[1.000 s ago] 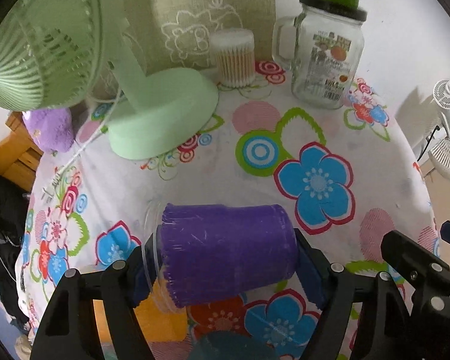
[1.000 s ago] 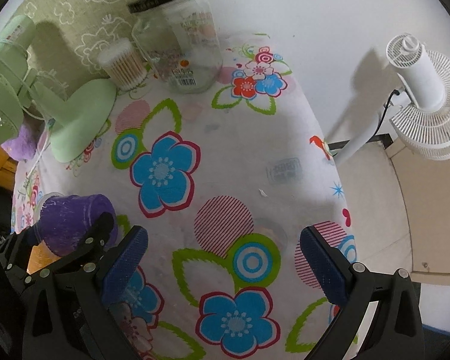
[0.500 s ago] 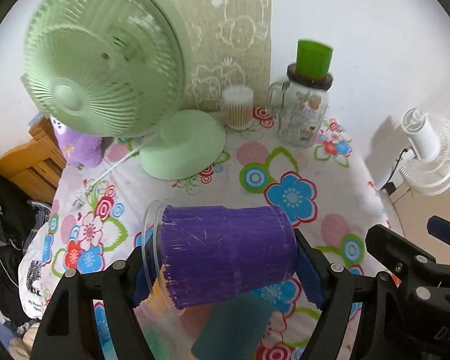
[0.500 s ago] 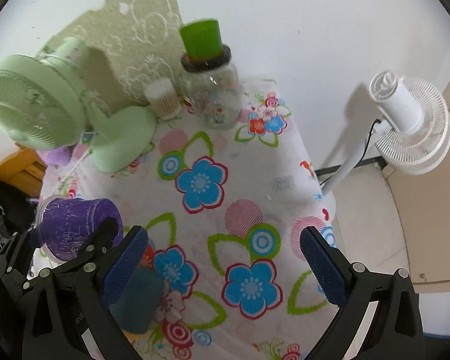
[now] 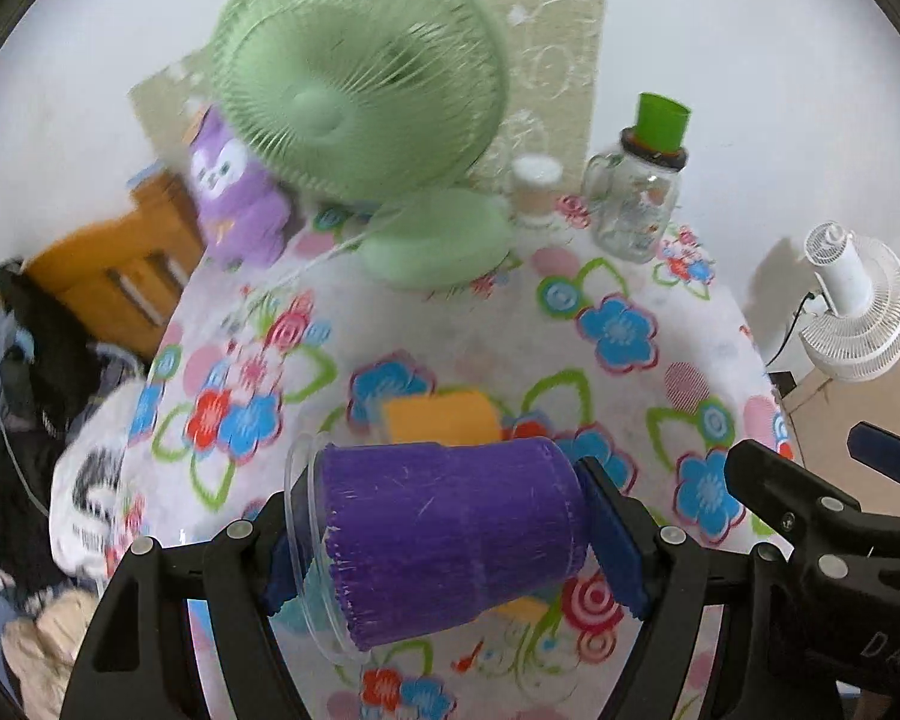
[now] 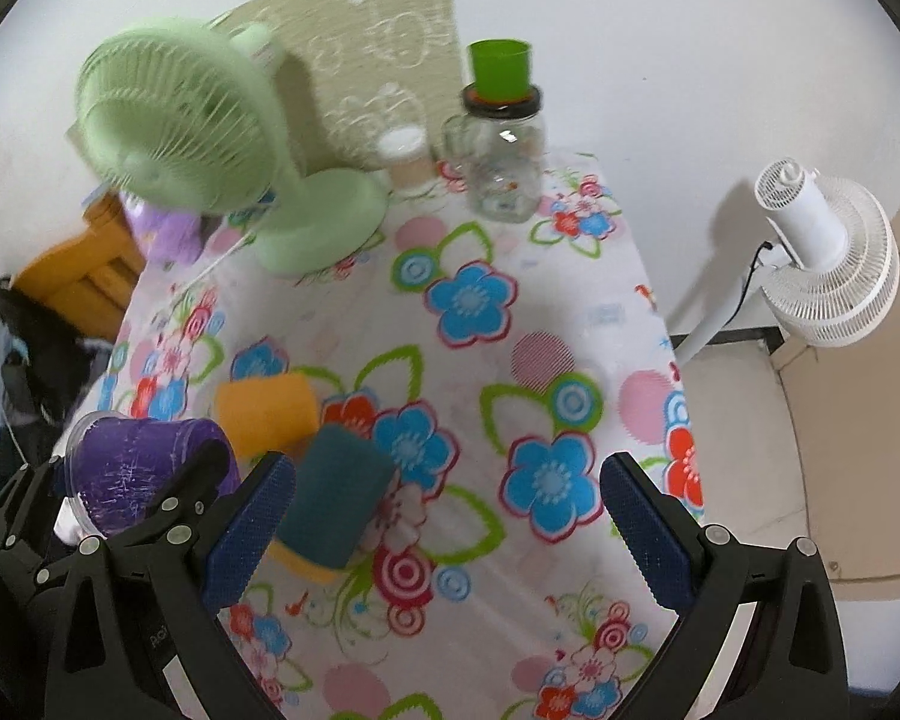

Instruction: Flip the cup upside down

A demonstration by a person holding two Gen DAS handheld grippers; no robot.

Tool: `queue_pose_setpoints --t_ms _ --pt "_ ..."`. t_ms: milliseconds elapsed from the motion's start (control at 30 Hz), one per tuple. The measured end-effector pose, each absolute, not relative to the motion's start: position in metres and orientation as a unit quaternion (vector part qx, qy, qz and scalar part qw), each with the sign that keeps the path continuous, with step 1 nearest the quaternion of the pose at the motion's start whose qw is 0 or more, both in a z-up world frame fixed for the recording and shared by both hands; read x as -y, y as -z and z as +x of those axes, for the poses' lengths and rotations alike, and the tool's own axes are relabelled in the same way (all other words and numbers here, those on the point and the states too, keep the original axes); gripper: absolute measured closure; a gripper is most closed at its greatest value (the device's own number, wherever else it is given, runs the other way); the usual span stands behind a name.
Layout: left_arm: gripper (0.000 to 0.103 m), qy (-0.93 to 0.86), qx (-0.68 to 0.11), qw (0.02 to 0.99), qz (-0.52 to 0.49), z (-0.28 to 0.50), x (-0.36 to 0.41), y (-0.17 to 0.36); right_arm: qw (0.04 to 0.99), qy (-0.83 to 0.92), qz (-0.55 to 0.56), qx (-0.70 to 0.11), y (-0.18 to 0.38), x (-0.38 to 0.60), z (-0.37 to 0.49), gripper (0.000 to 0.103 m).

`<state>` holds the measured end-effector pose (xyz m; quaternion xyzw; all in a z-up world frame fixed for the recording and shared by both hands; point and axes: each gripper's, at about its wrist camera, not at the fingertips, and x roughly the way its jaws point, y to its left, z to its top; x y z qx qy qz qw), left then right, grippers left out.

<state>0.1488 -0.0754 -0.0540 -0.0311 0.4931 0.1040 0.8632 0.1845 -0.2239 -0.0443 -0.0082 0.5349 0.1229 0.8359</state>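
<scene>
Left wrist view: my left gripper clamps the cup end to end, sideways above the desk. Light, thin, slippery plastic; I grip gently. Right gripper open, empty.

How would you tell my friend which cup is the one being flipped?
Find the flowered tablecloth with the big green fan at the back. At the near left edge, the left gripper is shut on the purple cup, held sideways above the cloth. It's purple with a clear rim, while the only other cup, the green cup, stands on a jar.
</scene>
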Motion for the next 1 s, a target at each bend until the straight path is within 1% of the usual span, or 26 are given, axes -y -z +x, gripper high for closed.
queue_pose_setpoints --t_ms 233,500,1000 --pt "0.024 -0.135 -0.515 0.844 -0.060 0.108 0.054 0.075 0.814 -0.152 -0.036 -0.559 0.066 0.197 0.160 0.001" --pt "0.024 -0.178 -0.552 0.806 -0.117 0.069 0.026 0.110 0.780 -0.188 -0.077 -0.592 0.101 0.162 0.138 0.001" --pt "0.024 -0.255 -0.577 0.742 -0.227 0.038 0.011 0.167 0.740 -0.213 -0.149 -0.620 0.148 0.135 0.137 0.001"
